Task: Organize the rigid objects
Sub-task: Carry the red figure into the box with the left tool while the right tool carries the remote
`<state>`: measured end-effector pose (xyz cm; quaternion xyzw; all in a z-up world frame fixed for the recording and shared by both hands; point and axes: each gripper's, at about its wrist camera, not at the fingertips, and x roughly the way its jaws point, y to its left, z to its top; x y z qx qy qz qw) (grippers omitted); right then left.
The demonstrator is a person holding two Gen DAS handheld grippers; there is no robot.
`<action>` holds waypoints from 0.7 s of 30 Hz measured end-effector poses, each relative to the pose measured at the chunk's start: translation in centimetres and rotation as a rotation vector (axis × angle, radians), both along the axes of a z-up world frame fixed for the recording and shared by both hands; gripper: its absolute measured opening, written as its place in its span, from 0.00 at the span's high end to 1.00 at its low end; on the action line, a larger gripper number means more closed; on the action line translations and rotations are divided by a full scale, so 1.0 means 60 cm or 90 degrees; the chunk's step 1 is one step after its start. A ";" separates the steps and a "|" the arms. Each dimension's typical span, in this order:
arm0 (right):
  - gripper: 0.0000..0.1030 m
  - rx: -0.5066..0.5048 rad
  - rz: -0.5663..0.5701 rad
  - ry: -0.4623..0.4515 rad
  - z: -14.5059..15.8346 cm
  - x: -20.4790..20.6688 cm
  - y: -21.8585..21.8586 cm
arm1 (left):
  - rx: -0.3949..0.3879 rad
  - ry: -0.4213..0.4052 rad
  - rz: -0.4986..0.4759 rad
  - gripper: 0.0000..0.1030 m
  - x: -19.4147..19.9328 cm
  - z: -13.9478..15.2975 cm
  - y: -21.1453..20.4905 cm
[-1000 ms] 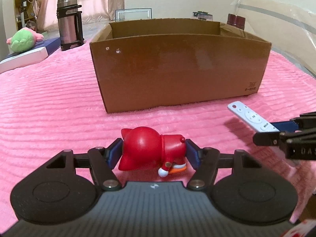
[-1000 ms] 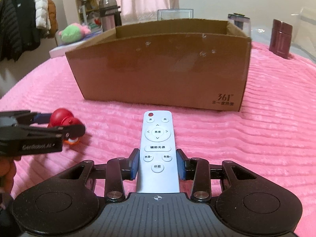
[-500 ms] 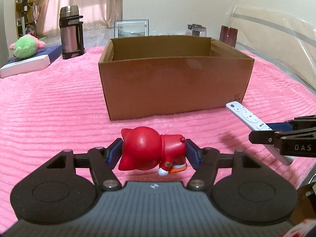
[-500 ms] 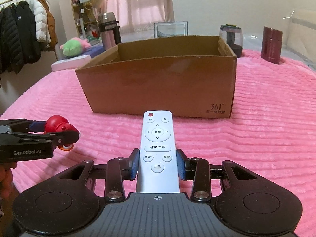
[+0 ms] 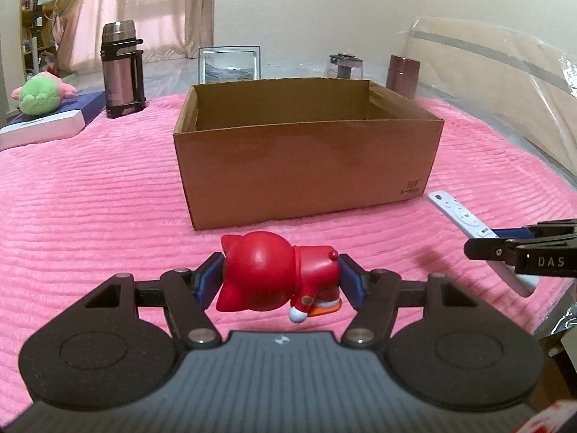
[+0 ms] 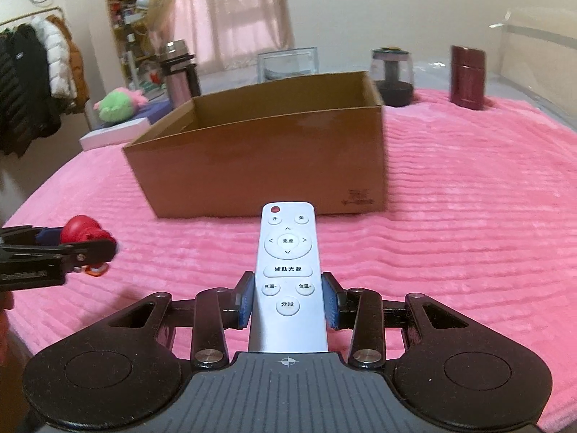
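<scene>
1. Both grippers sit higher and farther back from the cardboard box (image 5: 306, 151) than a second ago; more of the box's inside wall shows now, and both objects stay clamped.
2. Left gripper (image 5: 279, 281): fingers (image 5: 209, 279) closed on the red figurine (image 5: 274, 276), which lies sideways between the blue pads, head toward the left pad, feet toward the right, held above the pink blanket (image 5: 90, 216).
3. Right gripper (image 6: 286, 299): fingers (image 6: 330, 301) narrow, pinching the white remote (image 6: 288, 270) by its lower half, buttons up, the red-button end pointing at the box.
4. Remote tip is near the box front but apart from it, off the blanket.
5. Box stands open-topped on the blanket, straight ahead of both grippers; what shows of its inside is bare cardboard.
6. Right view shows the left gripper with the figurine at far left; left view shows the right gripper with the remote at far right.
7. Behind the box: steel thermos (image 5: 120, 68), picture frame (image 5: 229, 63), glass teapot (image 6: 393, 75), dark red canister (image 6: 467, 77).
8. Green plush (image 5: 39, 93) lies on a flat white box (image 5: 43, 126) at far left.
</scene>
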<state>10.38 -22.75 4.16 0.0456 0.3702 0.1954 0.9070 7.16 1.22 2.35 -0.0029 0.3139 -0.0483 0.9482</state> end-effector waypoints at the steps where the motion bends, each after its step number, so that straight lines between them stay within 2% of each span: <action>1: 0.66 -0.002 -0.007 0.001 0.001 0.002 -0.008 | -0.001 0.000 -0.008 0.39 0.002 0.003 0.001; 6: 0.66 -0.018 -0.034 -0.015 0.016 0.014 -0.050 | 0.018 -0.017 -0.046 0.39 0.017 0.033 0.007; 11: 0.66 -0.017 -0.051 -0.057 0.059 0.042 -0.085 | 0.021 -0.039 -0.073 0.39 0.044 0.079 0.018; 17: 0.66 -0.022 -0.014 -0.112 0.124 0.094 -0.092 | 0.022 -0.052 -0.106 0.39 0.093 0.133 0.032; 21: 0.66 -0.023 0.032 -0.128 0.159 0.145 -0.081 | 0.031 -0.053 -0.131 0.39 0.135 0.167 0.041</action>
